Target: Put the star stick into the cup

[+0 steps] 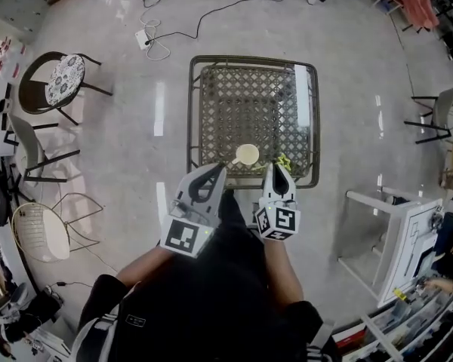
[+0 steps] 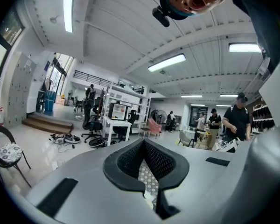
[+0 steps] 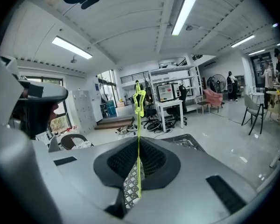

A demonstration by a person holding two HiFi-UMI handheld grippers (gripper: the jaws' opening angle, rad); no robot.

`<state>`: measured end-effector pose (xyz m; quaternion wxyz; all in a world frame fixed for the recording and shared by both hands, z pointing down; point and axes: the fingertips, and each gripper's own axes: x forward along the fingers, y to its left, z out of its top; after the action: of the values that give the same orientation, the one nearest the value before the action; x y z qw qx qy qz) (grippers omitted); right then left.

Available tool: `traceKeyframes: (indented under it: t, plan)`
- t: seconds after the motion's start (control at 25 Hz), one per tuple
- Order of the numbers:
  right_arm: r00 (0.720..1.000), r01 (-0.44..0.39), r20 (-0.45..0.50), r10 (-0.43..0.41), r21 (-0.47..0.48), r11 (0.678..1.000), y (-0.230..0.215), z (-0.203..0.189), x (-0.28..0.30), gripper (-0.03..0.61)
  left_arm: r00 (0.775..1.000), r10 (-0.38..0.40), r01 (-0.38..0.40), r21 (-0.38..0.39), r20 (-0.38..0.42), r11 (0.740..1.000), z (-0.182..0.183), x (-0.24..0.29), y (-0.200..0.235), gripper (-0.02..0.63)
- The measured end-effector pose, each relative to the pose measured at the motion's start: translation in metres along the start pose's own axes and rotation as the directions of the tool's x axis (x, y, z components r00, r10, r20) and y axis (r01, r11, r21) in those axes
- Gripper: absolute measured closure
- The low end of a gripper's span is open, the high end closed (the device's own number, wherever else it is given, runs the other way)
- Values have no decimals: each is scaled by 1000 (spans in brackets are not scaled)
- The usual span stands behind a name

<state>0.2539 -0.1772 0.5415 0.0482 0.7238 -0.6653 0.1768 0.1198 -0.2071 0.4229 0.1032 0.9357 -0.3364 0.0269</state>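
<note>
My right tongs (image 1: 278, 169) are clamped on the star stick (image 3: 139, 125). It is a thin yellow-green rod pinched between the dark ribbed pads (image 3: 155, 160), and its open star outline stands upright above the tips. In the head view only a small yellow-green scrap shows past the grey shell, and the shaft is hidden.

My left tongs (image 2: 143, 141) are closed tip to tip and hold nothing. A sliver of lattice shows through the slit behind the tips.

Just beyond both, the pale round cup (image 1: 247, 154) sits near the front edge of the bench (image 1: 194, 111). Its inside is too small to read. The stick's star is near the cup on its right side, not in it. My own dark torso cuts off the bench's near rim.

The bench is a dark metal frame over woven lattice, set on a glossy grey floor (image 1: 136, 127).
</note>
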Motion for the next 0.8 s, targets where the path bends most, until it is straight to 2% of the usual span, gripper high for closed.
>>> traceKeyframes:
  t: [0.36, 0.8]
  plan:
    - [995, -37, -93, 36, -15, 999, -19, -51, 55, 563, 999, 43, -43, -15, -18, 999, -10, 24, 5, 597]
    - [977, -69, -203, 64, -19, 997, -26, -112, 94, 563, 997, 72, -73, -26, -32, 997, -17, 38, 9, 597]
